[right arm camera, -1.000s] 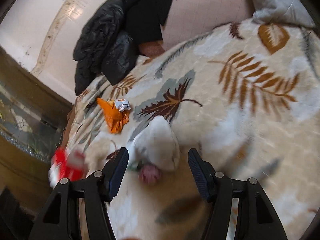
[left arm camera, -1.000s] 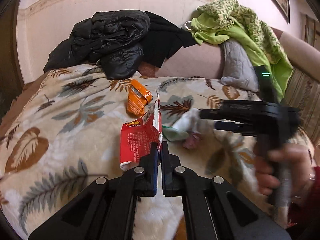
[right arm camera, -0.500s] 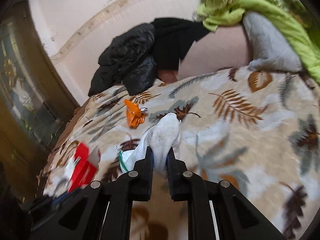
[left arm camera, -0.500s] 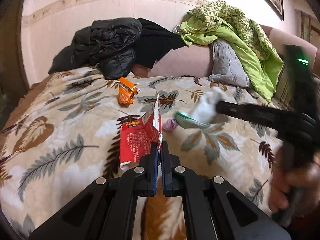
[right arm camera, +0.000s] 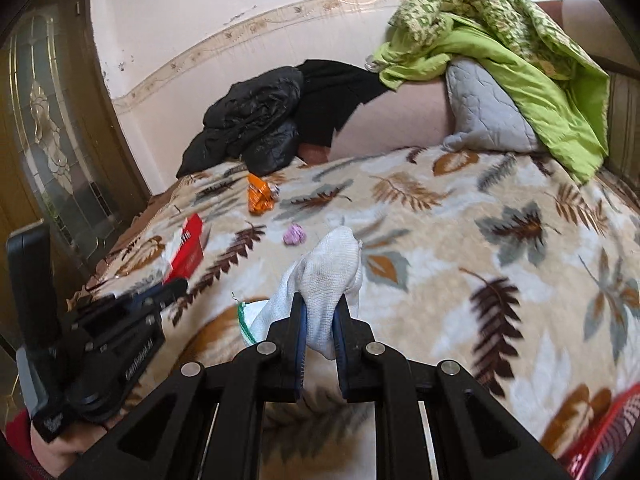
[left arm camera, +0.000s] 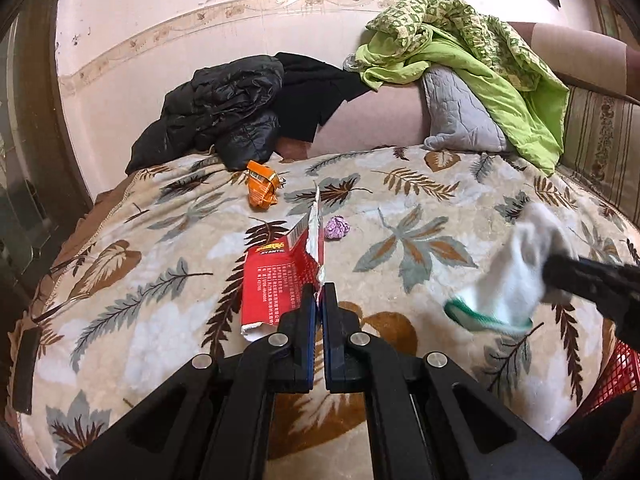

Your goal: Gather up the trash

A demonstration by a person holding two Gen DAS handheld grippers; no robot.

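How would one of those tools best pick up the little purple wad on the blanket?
Probably straight down from above, pinching across the middle. The purple paper wad is a small crumpled ball lying flat on the leaf-print blanket with clear space around, so any side suits.

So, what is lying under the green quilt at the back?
A grey quilted pillow shows under the green quilt, leaning against the pink headboard. Its upper right part is covered, and anything further under it is hidden.
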